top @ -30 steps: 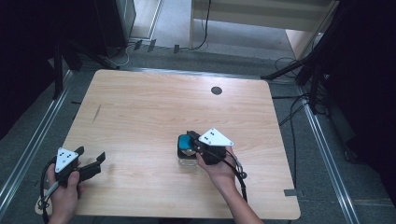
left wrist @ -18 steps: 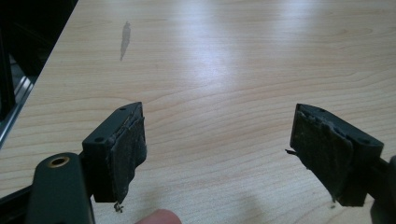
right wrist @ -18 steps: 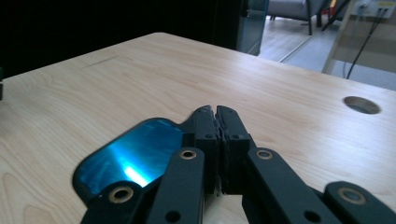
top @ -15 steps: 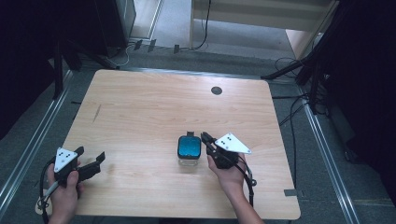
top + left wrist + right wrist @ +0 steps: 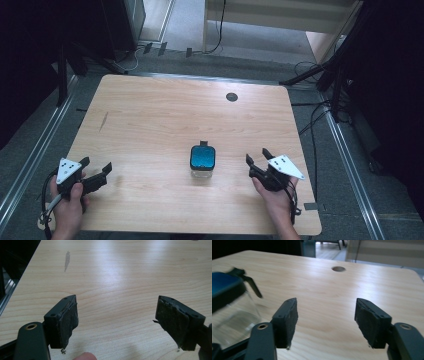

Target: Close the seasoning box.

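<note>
A small clear glass jar with a blue lid and a black clasp (image 5: 202, 161) stands upright near the middle of the wooden table (image 5: 165, 115). In the right gripper view the jar (image 5: 229, 305) sits at the left edge, outside the jaws. My right gripper (image 5: 256, 161) is open, a short way to the right of the jar, with nothing between its pads (image 5: 289, 320). My left gripper (image 5: 95, 169) is open near the table's front left corner, far from the jar, and bare wood lies between its pads (image 5: 67, 322).
A round cable hole (image 5: 231, 96) lies at the back right of the table. A dark streak (image 5: 103, 121) marks the wood at the left. Metal rails, cables and stand legs lie on the floor around the table.
My right gripper has let go of the jar and drawn back to the right. The jar stays upright where it was set. The left gripper has not moved.
</note>
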A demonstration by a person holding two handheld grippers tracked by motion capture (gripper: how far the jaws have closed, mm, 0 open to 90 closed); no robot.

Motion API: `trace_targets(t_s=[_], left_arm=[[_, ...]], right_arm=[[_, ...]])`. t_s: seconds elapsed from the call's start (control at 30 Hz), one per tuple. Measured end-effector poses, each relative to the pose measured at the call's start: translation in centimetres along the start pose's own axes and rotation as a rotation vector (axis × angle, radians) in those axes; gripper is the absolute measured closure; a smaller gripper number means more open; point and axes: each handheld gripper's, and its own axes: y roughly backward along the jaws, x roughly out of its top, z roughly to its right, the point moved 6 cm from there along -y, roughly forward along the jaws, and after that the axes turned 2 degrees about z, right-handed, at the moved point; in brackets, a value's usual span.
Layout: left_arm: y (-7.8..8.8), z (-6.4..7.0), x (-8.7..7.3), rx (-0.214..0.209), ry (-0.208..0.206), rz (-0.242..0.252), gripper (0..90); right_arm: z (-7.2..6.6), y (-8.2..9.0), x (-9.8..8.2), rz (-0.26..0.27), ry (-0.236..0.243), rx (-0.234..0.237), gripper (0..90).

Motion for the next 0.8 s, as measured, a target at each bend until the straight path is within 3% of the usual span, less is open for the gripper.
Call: trace_targets(t_s=[0.2,0.5,0.63,0.8], left_arm=[[0.0,-0.1,0.0,0.001,0.007,0.003,18.3],[0.1,-0.1,0.0,-0.005,0.009,0.005,18.2],[0.1,-0.1,0.0,-0.007,0.01,0.004,18.2],[0.1,-0.1,0.0,-0.017,0.014,0.008,18.1]], right_arm=[[3.4,2.4,-2.3,-0.043,-0.041,-0.055,17.4],[7.1,5.5,-4.9,-0.088,-0.084,-0.121,12.5],[7.7,6.5,-5.2,-0.081,-0.1,-0.13,12.6],[7.7,6.3,-5.5,-0.09,-0.118,-0.124,13.7]])
